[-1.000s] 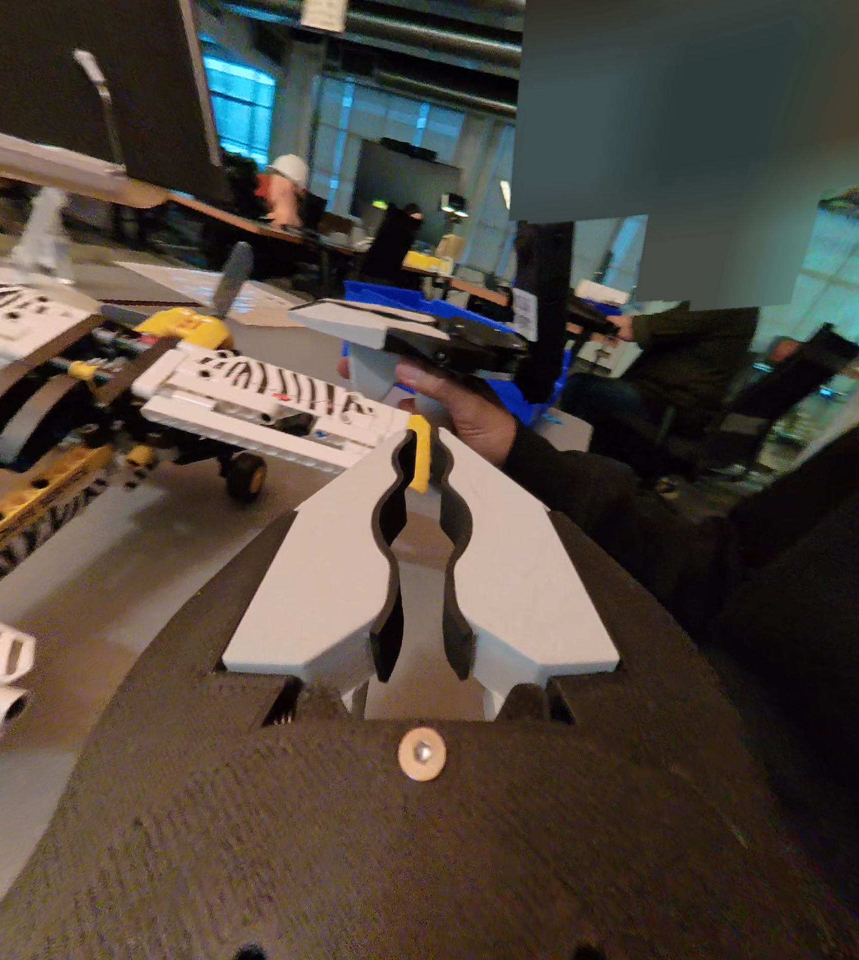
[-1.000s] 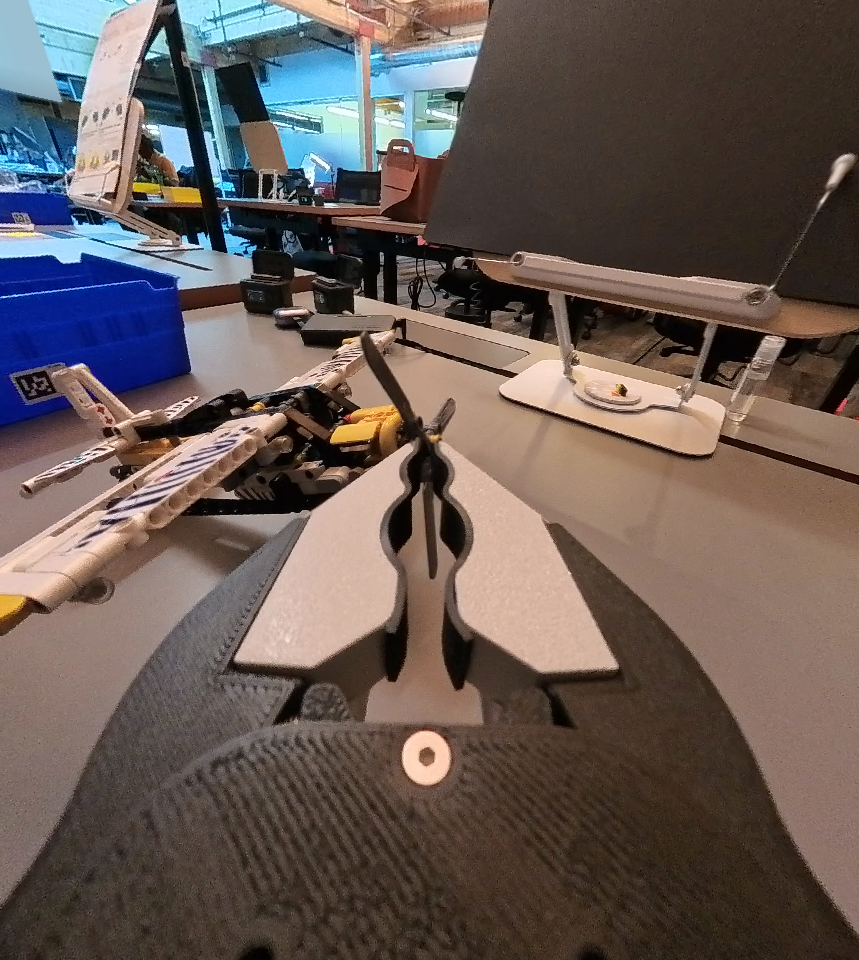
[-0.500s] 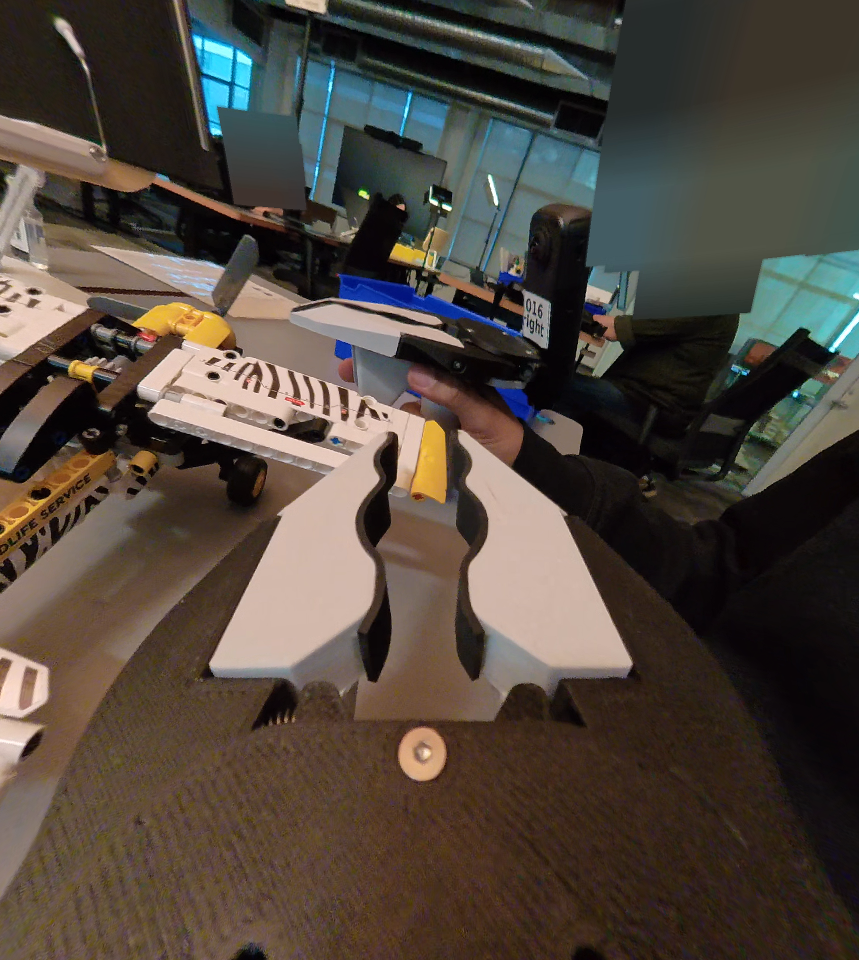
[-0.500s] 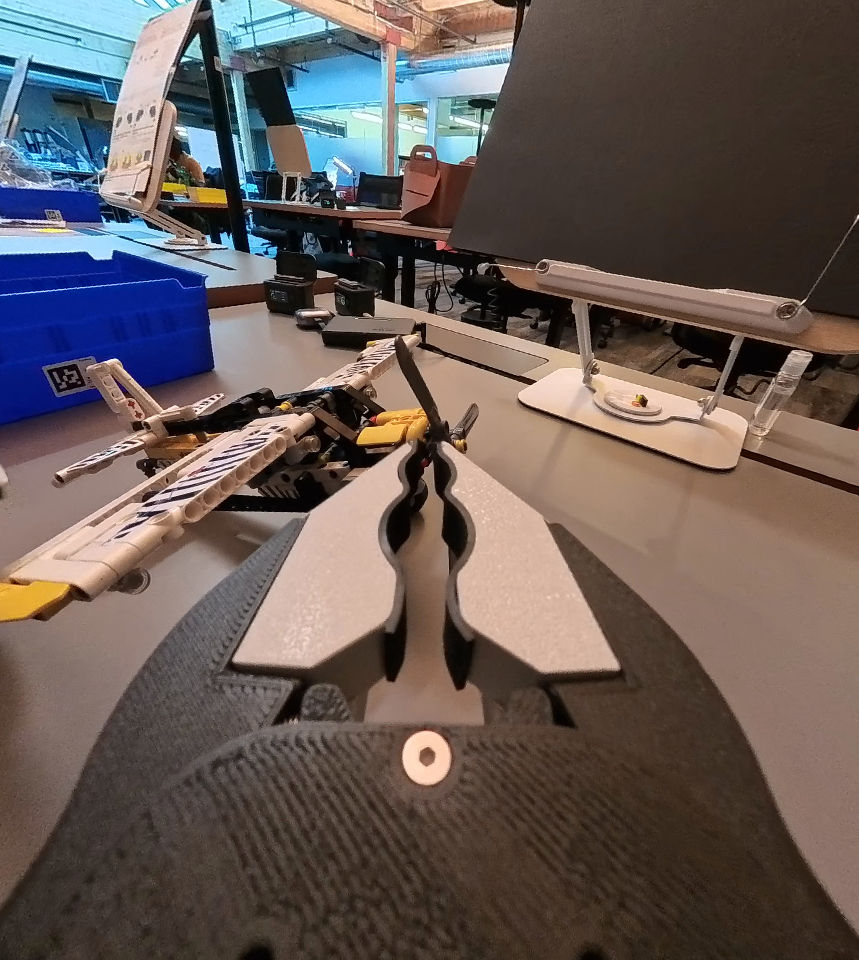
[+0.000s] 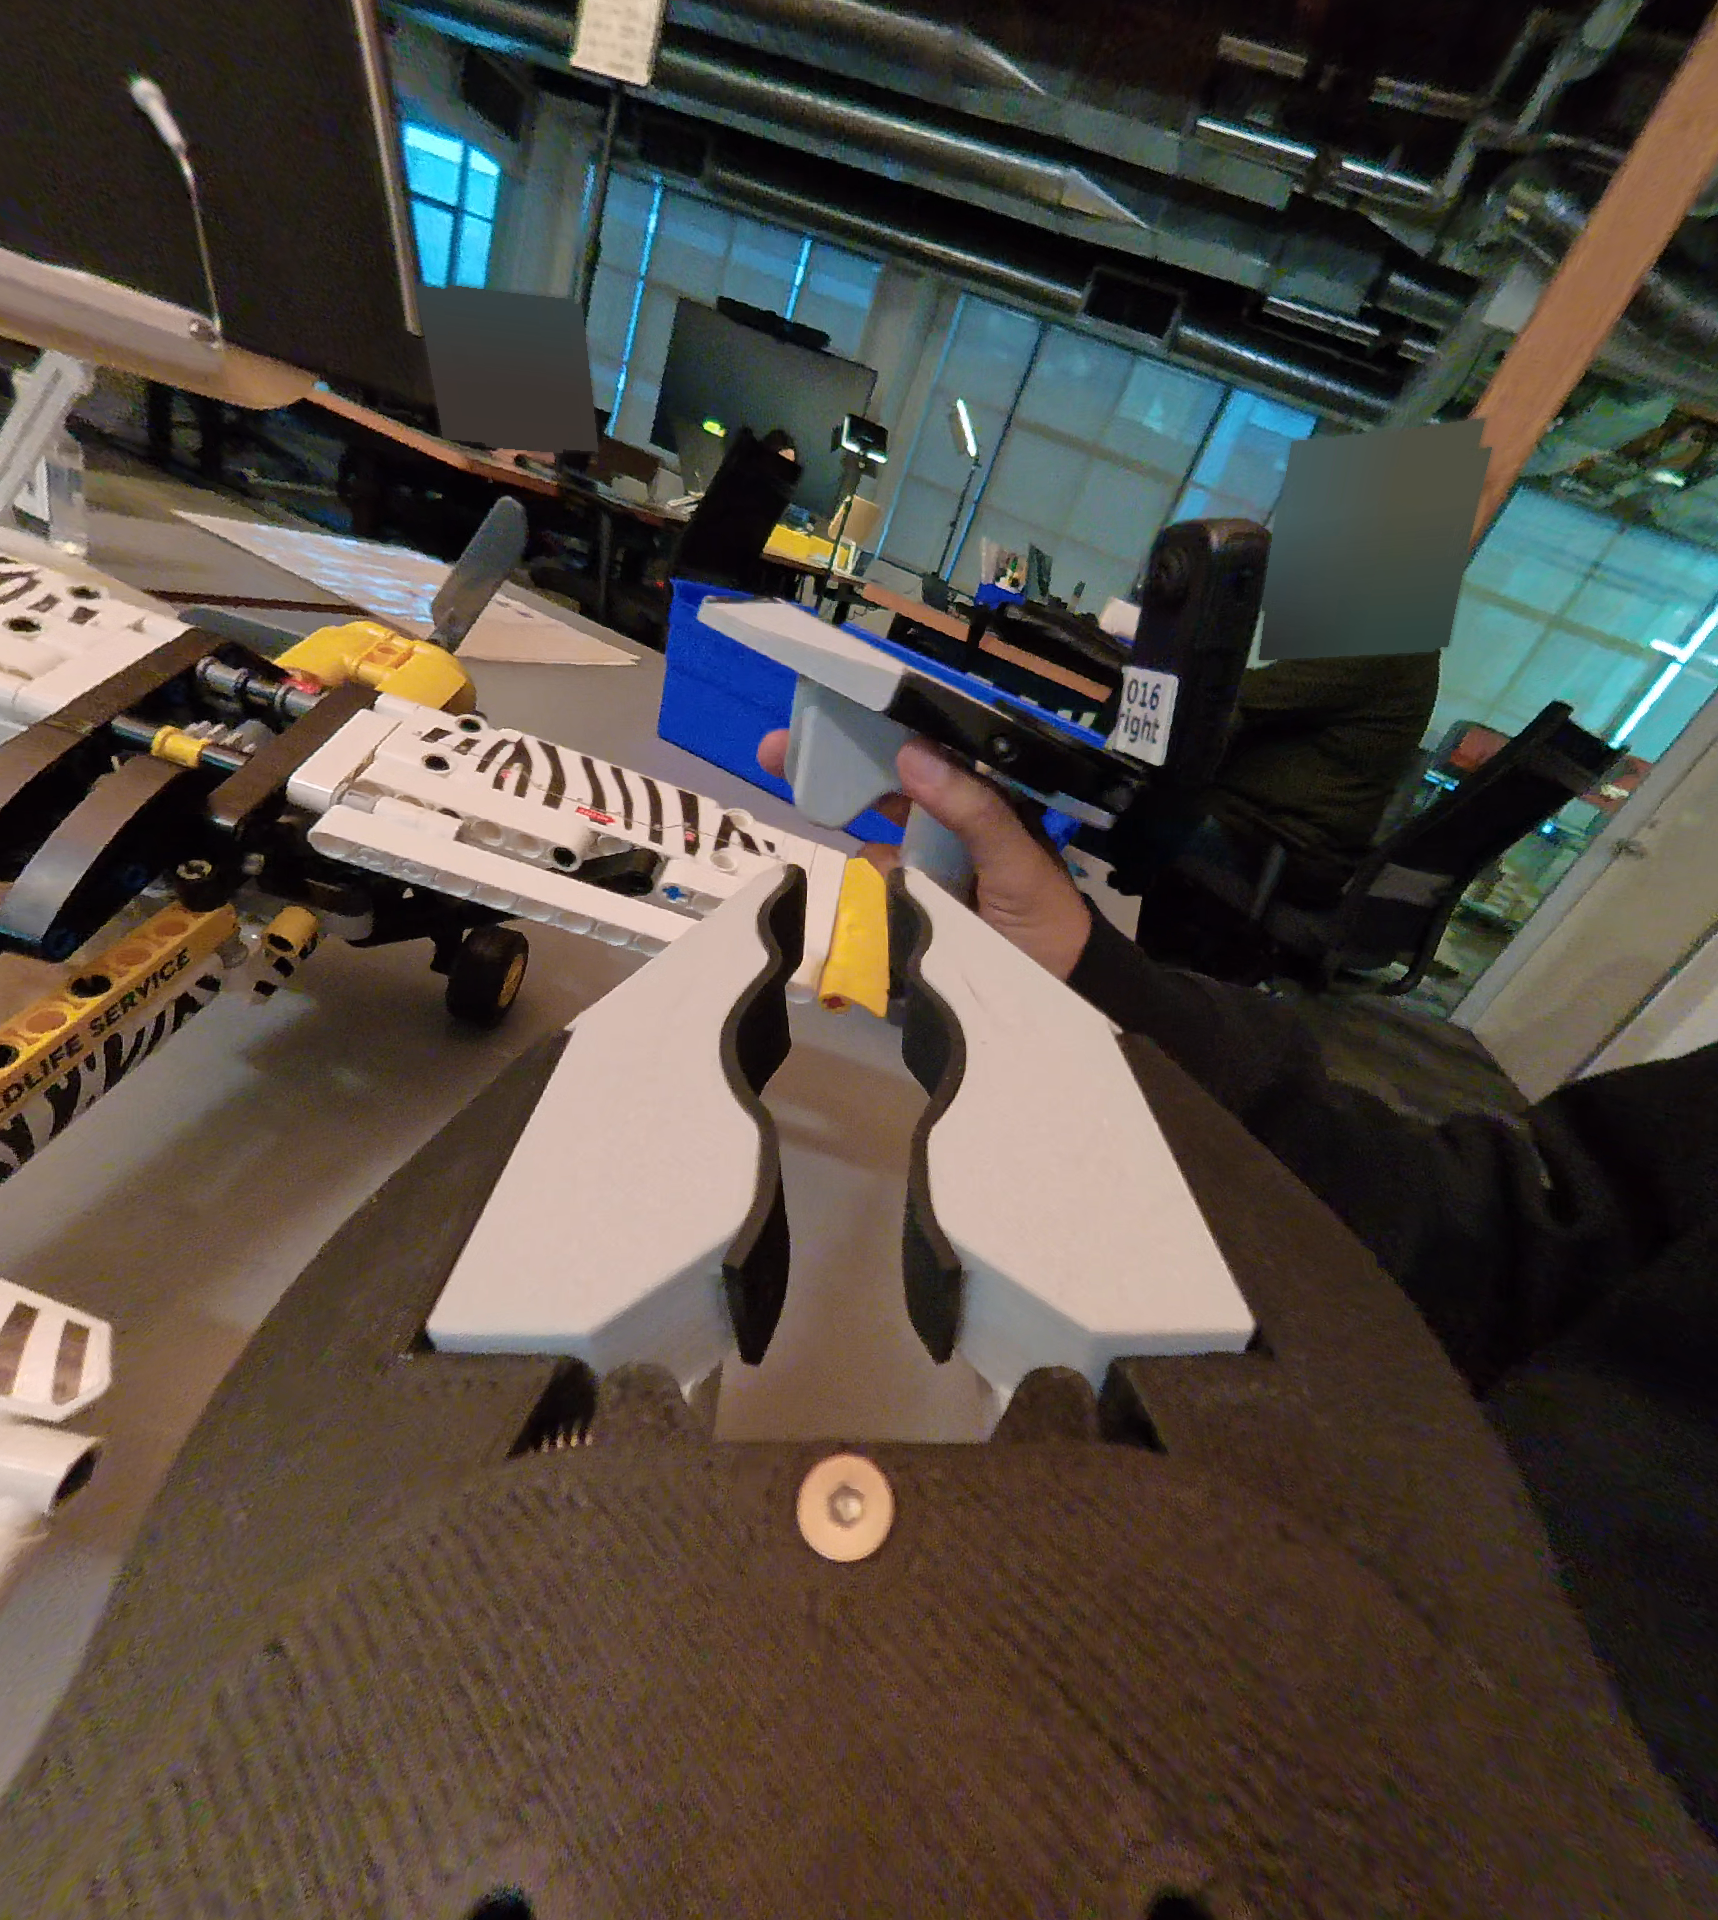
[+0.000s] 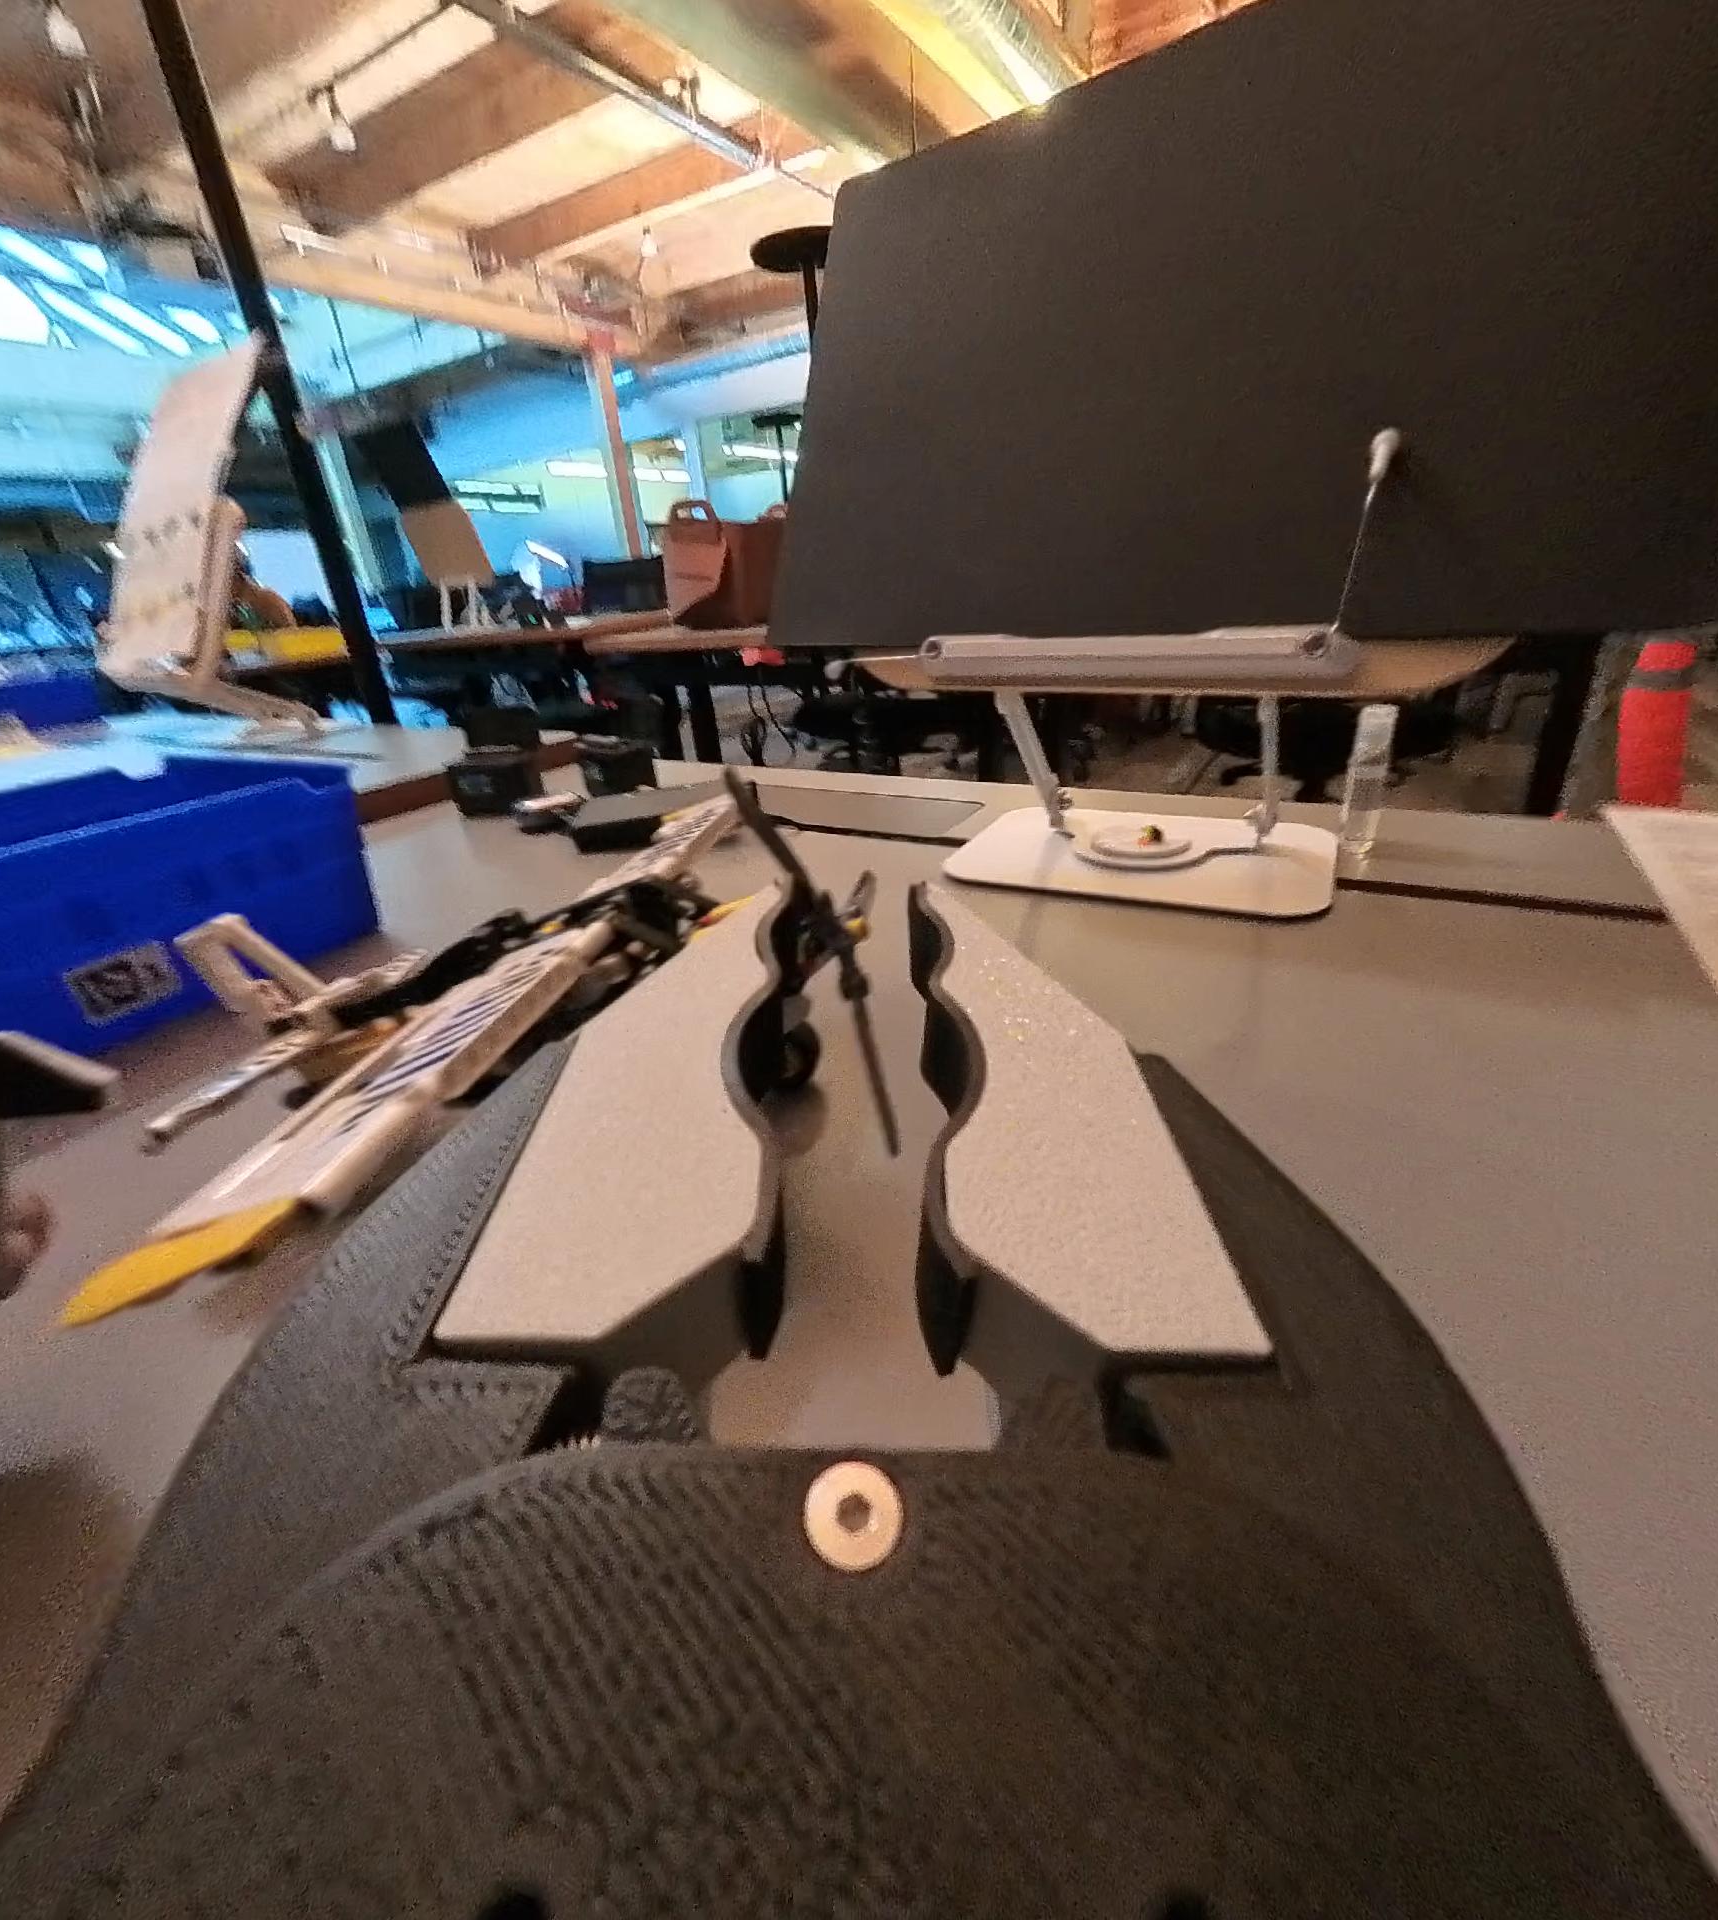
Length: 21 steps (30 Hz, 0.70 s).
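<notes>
On the grey bench (image 6: 1406, 1091) sits a zebra-striped toy plane (image 5: 522, 800) on its wheels. Left gripper (image 5: 847, 914) closes narrowly on the yellow wingtip (image 5: 860, 935), seemingly steadying it. Right gripper (image 6: 839, 914) is parted round the propeller (image 6: 860, 997), blade between the pads, apparently untouched

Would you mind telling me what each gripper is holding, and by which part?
The left gripper appears closed on the yellow wingtip of the toy plane. The right gripper is open, with the propeller untouched between its fingers.
</notes>
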### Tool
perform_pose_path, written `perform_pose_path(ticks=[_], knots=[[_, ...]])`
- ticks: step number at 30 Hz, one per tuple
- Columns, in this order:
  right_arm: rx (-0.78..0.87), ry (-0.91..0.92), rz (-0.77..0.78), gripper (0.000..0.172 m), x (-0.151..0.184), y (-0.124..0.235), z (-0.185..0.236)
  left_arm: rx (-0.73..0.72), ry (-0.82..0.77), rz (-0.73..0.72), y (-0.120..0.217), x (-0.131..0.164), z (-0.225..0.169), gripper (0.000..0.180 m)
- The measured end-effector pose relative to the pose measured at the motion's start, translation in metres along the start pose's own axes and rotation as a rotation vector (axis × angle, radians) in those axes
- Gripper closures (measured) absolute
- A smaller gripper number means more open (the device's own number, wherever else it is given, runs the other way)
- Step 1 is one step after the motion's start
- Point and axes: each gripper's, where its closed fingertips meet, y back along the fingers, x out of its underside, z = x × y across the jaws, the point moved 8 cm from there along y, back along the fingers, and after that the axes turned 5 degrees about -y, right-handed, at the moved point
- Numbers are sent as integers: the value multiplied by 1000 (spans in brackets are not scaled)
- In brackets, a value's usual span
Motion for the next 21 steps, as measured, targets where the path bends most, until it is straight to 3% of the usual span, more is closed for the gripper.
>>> perform_pose_path(ticks=[5, 13, 17, 21], knots=[[-47, -53, -31, 150, 7, 19, 15, -5, -17, 9, -1, 1, -2, 168], [-66, -67, -29, 148, 8, 18, 15, -13, 20, 29, -3, 0, 3, 173], [-73, -109, -25, 147, 8, 17, 10, 2, 10, 70, -2, -25, 6, 180], [-80, -146, -25, 147, 8, 16, 7, -64, -161, 131, -8, -58, 22, 180]])
